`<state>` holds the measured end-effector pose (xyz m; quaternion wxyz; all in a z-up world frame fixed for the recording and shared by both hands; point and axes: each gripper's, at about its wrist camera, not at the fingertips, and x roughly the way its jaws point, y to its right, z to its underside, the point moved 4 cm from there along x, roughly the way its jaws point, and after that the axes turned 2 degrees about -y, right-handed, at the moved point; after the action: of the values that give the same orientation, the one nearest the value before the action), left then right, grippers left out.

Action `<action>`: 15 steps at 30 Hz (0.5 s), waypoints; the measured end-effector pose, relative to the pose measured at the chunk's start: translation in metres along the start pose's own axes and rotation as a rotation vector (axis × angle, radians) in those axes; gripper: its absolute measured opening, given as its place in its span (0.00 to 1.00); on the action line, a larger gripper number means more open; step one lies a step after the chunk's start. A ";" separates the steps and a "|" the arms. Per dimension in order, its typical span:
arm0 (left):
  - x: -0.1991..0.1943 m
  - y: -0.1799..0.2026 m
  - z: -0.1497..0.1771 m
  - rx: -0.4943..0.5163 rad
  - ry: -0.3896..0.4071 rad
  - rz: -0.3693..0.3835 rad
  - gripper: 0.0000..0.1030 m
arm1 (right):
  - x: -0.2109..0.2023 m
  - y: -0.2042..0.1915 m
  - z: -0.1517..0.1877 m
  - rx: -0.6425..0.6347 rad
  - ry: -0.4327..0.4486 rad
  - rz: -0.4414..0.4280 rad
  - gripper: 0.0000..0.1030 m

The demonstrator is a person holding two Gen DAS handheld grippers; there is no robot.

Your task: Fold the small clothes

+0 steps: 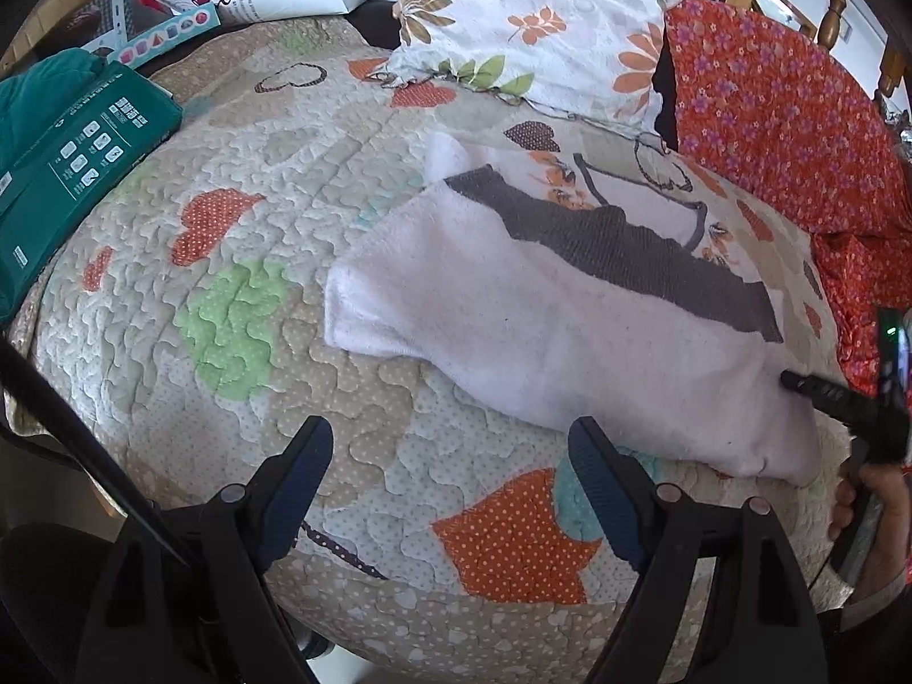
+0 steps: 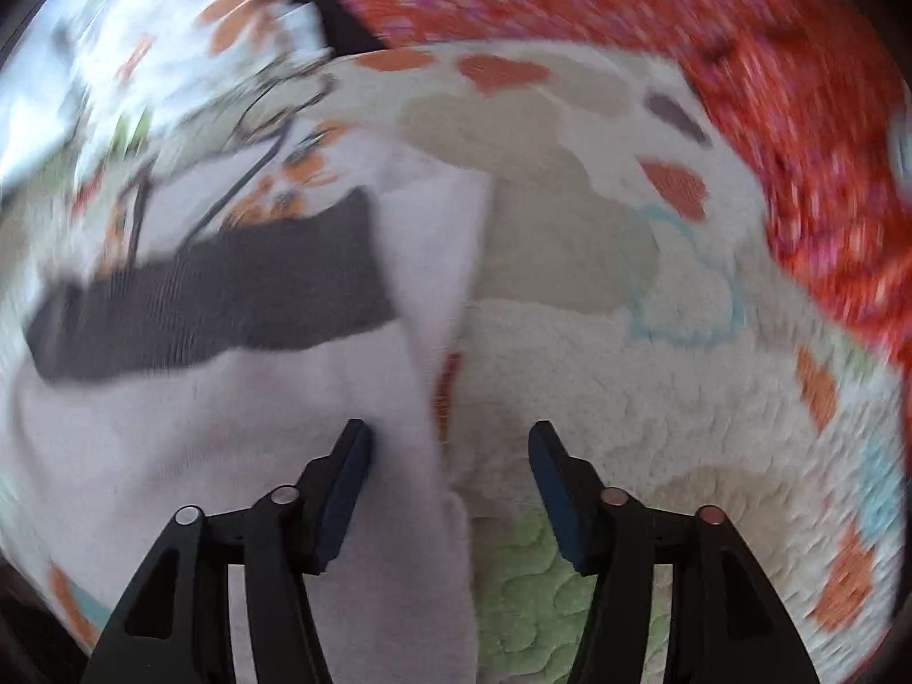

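The white garment [image 1: 570, 342] with a grey band lies flat on the quilted bed cover [image 1: 256, 216], the left tongs [image 1: 450, 444] standing wide apart just before its near edge, the right tongs [image 2: 450, 444] apart too, straddling its edge without pinching (that view is blurred).

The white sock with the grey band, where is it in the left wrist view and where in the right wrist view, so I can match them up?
Left wrist view: the white sock lies across the middle and right, grey band along its upper edge.
Right wrist view: it fills the left half, its edge between the open fingers of the right gripper; picture blurred.
Shared landmark: the red flowered fabric, upper right in both views.
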<state>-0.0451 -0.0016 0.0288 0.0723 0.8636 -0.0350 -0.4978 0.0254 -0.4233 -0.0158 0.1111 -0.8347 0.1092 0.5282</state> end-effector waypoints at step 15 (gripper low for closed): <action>0.036 0.018 0.019 0.060 -0.075 -0.020 0.81 | -0.023 0.018 -0.012 0.140 0.061 -0.095 0.61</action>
<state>-0.0432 -0.0260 -0.0086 0.0402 0.8465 -0.0440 -0.5290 0.0208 -0.4427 0.0093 0.1910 -0.8448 0.1096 0.4878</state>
